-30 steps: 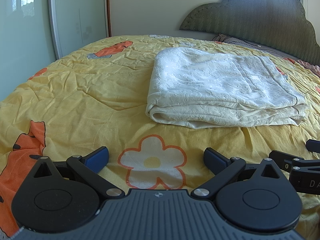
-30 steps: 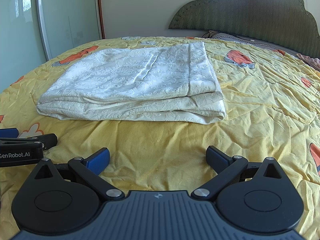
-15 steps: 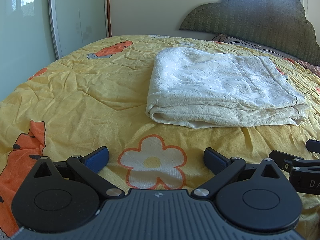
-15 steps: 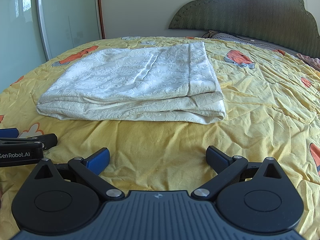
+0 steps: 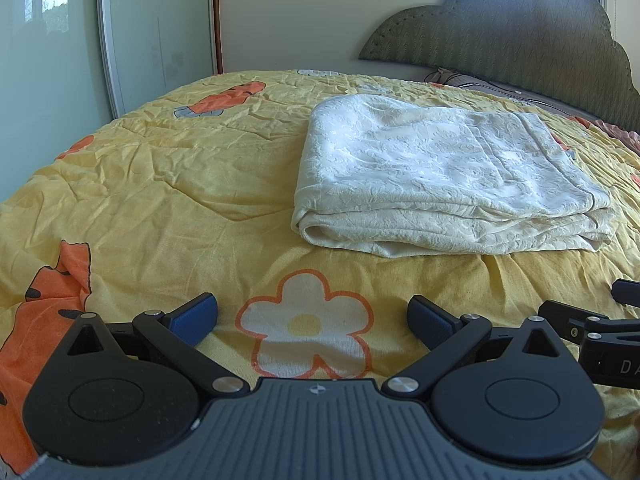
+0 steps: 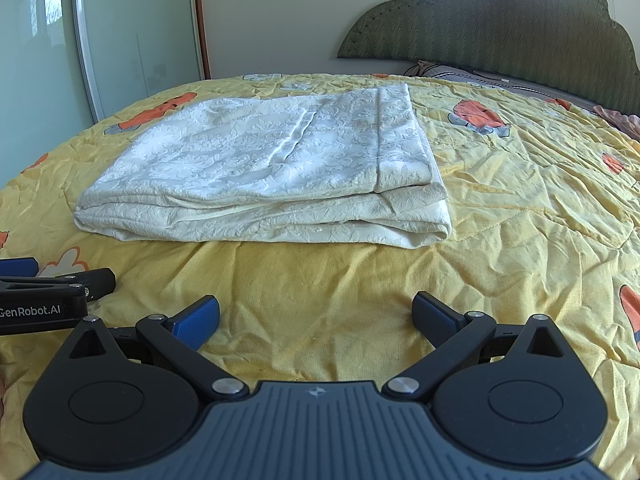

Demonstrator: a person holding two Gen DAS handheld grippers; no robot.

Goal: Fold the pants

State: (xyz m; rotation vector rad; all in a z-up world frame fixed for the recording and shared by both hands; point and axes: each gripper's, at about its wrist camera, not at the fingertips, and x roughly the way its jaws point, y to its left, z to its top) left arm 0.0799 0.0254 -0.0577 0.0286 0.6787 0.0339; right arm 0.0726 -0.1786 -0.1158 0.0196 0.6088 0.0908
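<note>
The cream-white pants (image 5: 440, 176) lie folded in a flat stack of layers on the yellow bedspread (image 5: 160, 208); they also show in the right wrist view (image 6: 272, 176). My left gripper (image 5: 312, 316) is open and empty, low over the bedspread a short way in front of the stack's left end. My right gripper (image 6: 316, 316) is open and empty, in front of the stack's right half. Each gripper shows at the edge of the other's view: the right one (image 5: 592, 336) and the left one (image 6: 48, 296).
The bedspread has orange cartoon prints (image 5: 224, 98) and a white flower print (image 5: 308, 332). A dark green headboard (image 6: 500, 36) stands at the back right. A sliding glass wardrobe door (image 6: 136, 40) is at the left. A patterned pillow (image 5: 472, 82) lies by the headboard.
</note>
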